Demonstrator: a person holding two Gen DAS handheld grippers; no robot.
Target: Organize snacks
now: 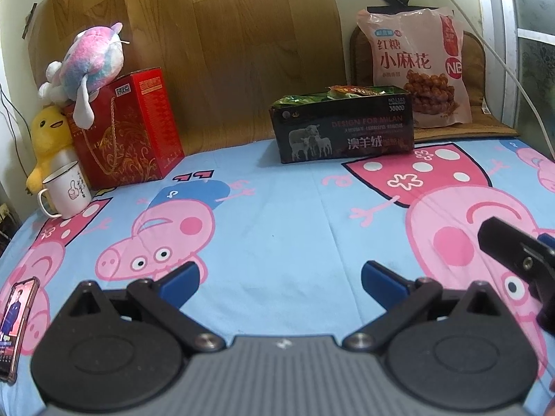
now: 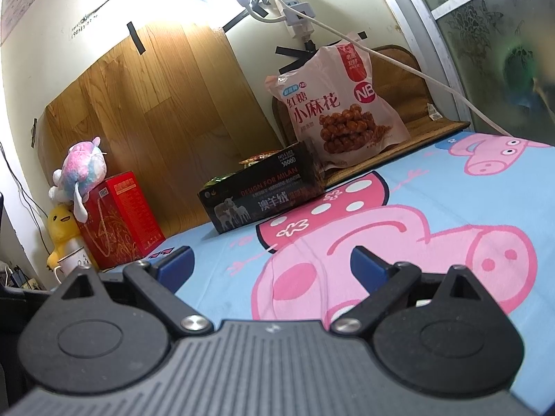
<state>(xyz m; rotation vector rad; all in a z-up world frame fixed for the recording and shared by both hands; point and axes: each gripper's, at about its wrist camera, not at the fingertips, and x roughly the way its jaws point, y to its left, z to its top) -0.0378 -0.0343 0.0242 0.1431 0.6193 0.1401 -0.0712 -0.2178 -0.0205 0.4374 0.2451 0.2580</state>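
A black cardboard box (image 1: pixel 343 128) with sheep printed on it stands at the far edge of the blue cartoon-pig sheet (image 1: pixel 277 215). Green and orange snack packets (image 1: pixel 333 93) fill it. The box also shows in the right wrist view (image 2: pixel 263 194). A big pink snack bag (image 1: pixel 419 66) leans against the wall behind it, on a brown mat; the bag also shows in the right wrist view (image 2: pixel 340 111). My left gripper (image 1: pixel 279 280) is open and empty, low over the sheet. My right gripper (image 2: pixel 270 265) is open and empty too; its black body (image 1: pixel 517 253) shows at the right edge of the left wrist view.
A red gift box (image 1: pixel 131 128) with plush toys (image 1: pixel 90 59) stands at the far left, with a white enamel mug (image 1: pixel 67 190) in front. A phone (image 1: pixel 15 326) lies at the sheet's left edge. A white cable (image 1: pixel 499 62) hangs from the wall at the right.
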